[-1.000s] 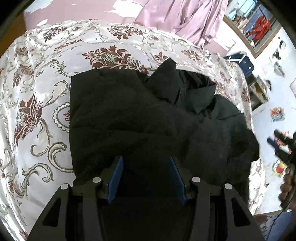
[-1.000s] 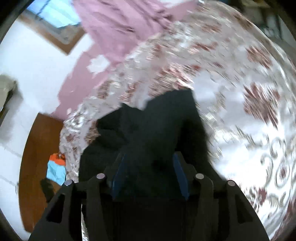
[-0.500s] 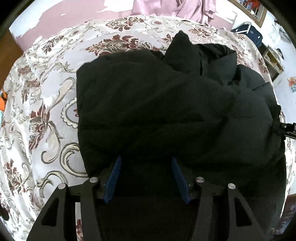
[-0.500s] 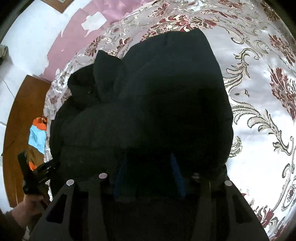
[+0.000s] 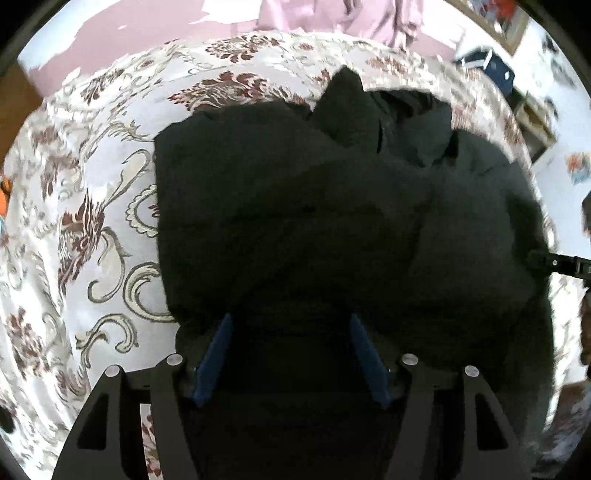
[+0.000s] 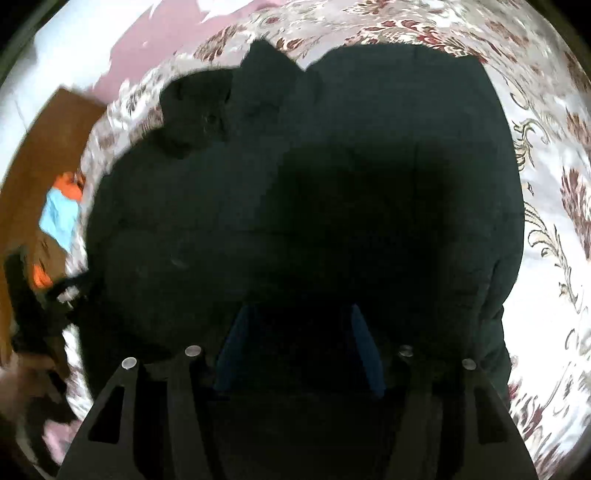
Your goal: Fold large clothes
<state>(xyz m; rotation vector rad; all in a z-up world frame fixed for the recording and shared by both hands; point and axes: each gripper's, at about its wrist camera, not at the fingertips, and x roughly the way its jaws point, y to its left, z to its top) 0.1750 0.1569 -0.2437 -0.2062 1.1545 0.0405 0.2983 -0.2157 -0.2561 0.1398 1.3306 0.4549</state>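
Note:
A large black padded jacket [image 5: 314, 206] lies folded in a thick bundle on a floral bedspread [image 5: 92, 221], its collar pointing to the far side. My left gripper [image 5: 290, 321] stands over the near edge of the bundle. Its jaws are opening, with dark cloth between the blue pads [image 5: 214, 354]. My right gripper [image 6: 297, 310] is over the jacket [image 6: 332, 184] near its other end. Its jaws are also opening over cloth that lies between them. Each gripper shows at the edge of the other's view: the right gripper [image 5: 561, 260], the left gripper [image 6: 44, 295].
The bedspread [image 6: 546, 221] runs out on all sides of the jacket. Pink cloth [image 5: 332, 14] hangs beyond the bed's far edge. A dark blue box [image 5: 491, 66] and a shelf stand at the right. Blue and orange cloth [image 6: 59, 218] lies on the brown floor.
The right gripper has come down with the jacket's lifted part, which now lies over the rest of the bundle. The pads of both grippers stand wider apart than before.

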